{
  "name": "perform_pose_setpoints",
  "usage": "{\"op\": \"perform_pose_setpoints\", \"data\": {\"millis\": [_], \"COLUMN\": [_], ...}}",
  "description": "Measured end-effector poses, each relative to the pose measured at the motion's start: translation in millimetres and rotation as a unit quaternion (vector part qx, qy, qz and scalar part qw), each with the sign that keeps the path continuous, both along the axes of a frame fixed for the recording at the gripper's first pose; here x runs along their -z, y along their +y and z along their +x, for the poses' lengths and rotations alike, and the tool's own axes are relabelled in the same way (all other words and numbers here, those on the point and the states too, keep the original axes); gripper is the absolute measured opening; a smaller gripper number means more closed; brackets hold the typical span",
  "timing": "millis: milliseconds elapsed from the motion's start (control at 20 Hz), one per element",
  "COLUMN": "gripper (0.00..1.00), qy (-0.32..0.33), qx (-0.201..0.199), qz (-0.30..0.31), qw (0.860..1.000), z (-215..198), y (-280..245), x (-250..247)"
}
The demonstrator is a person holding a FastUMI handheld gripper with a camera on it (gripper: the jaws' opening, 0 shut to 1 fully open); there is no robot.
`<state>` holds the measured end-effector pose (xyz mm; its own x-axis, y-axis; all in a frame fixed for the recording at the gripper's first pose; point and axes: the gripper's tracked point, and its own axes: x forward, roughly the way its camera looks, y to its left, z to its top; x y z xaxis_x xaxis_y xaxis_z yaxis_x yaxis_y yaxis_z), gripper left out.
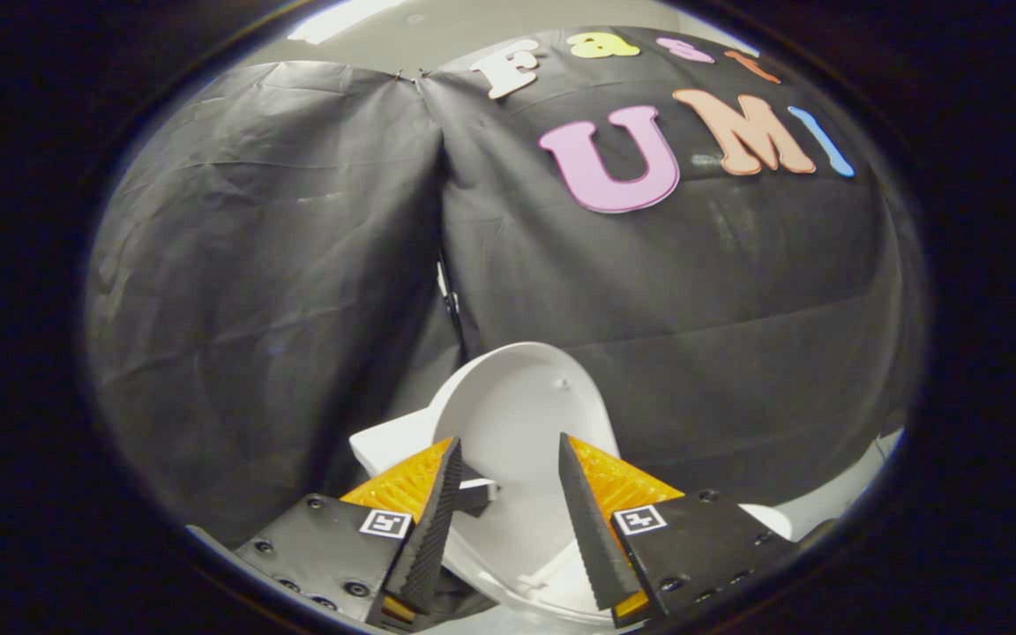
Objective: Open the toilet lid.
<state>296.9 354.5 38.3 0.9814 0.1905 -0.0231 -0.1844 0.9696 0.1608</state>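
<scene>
Hand-held gripper: 2 wedge-shaped orange fingers with black ridged pads; black plate mounts with dark screws; each carries a small square black-and-white marker.

So the backdrop is basically all black cloth, kinda wrinkly and shiny in spots, hung as two sheets that meet at a seam running down the middle. Couple of little clips pin the sheets together up top. Above the cloth there's a pale ceiling with a bright light strip off to one side.
</scene>
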Motion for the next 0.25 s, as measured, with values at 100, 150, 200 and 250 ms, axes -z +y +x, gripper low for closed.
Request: {"op": "perform_pose_setpoints", "data": {"millis": [100,150,200,250], "gripper": [0.69,0.69,0.69,0.69], "qy": [-0.004,-0.004,-0.004,-0.005], "qx": [0.007,0.014,0.026,0.036], "qz": [-0.011,-0.016,-0.02,-0.022], "qw": [1.0,1.0,0.999,0.999], "z": [-10.2,-15.5,-25.6,-30.6], "y": [-43.3,-66.6,-91.0,-114.2], "x": [-3.3,-5.4,-2.5,-3.5]}}
